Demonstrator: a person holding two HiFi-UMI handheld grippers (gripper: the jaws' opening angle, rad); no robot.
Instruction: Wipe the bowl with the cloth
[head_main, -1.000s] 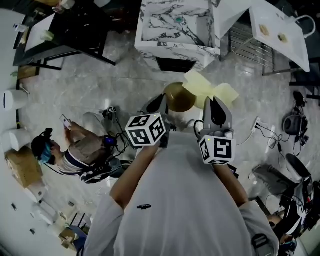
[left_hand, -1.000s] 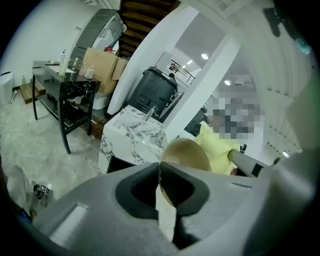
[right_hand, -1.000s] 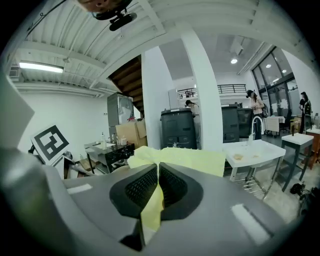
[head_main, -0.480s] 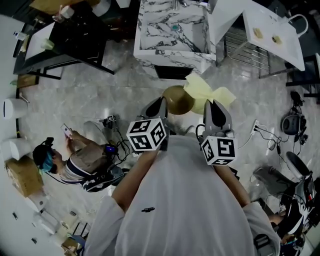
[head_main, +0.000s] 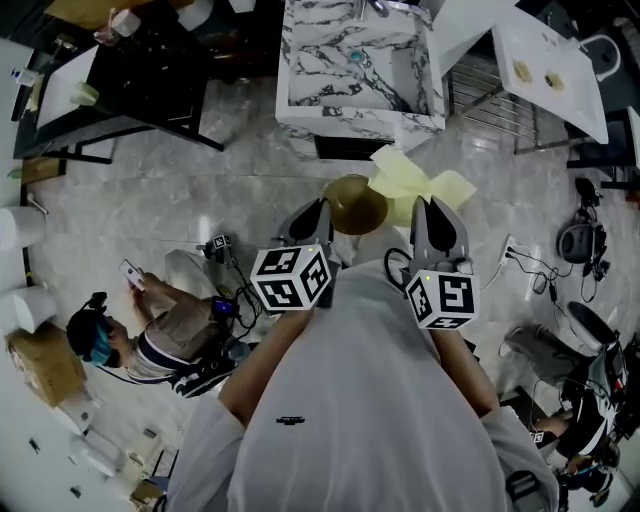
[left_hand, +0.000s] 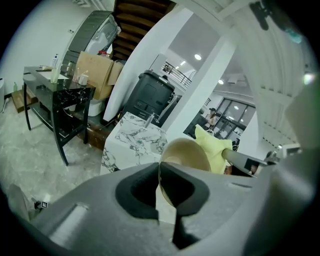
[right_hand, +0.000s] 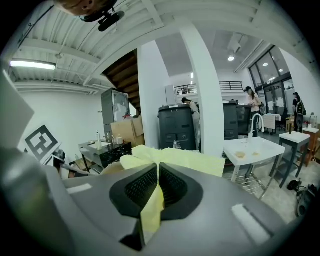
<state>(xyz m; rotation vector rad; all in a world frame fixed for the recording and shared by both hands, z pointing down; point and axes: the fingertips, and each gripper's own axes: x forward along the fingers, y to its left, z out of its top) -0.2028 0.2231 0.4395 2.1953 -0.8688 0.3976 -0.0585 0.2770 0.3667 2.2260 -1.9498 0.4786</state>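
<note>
In the head view, a marble sink unit (head_main: 360, 70) is seen standing on a pale, veined stone floor (head_main: 200, 190). Between that unit and the person, a tan bowl (head_main: 355, 205) is held up in the air by the left gripper (head_main: 318, 212). A yellow cloth (head_main: 415, 180) is carried by the right gripper (head_main: 437, 212), on the bowl's far side from the left gripper and against its rim. A black table (head_main: 130, 70) is placed to the left of the sink unit and a white table (head_main: 550, 60) to its right. A seated person (head_main: 150, 320) is seen well apart from the unit, at lower left.

In the left gripper view, the jaws are closed onto the bowl's thin rim, with the bowl tipped on edge in front of the sink unit.

In the right gripper view, the jaws are pressed nearly together on a fold of the cloth, which fans out beyond them. A white pillar (right_hand: 202, 90) and a dark bin (right_hand: 177, 125) are shown behind, under a ribbed ceiling.
</note>
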